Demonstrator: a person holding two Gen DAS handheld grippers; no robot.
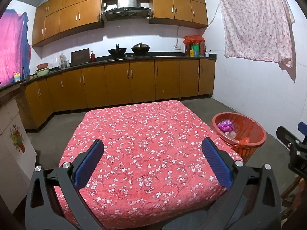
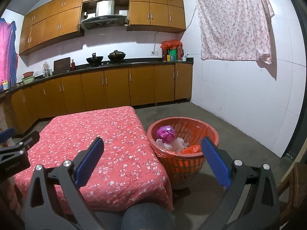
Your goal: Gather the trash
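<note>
A red basket (image 2: 210,134) lined with a red bag stands on the floor right of the table; it also shows in the left wrist view (image 1: 257,134). Inside lie a purple crumpled ball (image 2: 165,132), clear plastic scraps (image 2: 176,142) and an orange wrapper (image 2: 191,149). The ball also shows in the left wrist view (image 1: 225,125). My left gripper (image 1: 152,151) is open and empty above the table (image 1: 145,134). My right gripper (image 2: 152,150) is open and empty, above the table's right edge beside the basket.
The table (image 2: 92,134) wears a red floral cloth. Brown kitchen cabinets (image 1: 134,80) with pots on the counter line the far wall. A floral cloth (image 2: 232,23) hangs on the white right wall. Grey concrete floor (image 2: 239,138) surrounds the basket.
</note>
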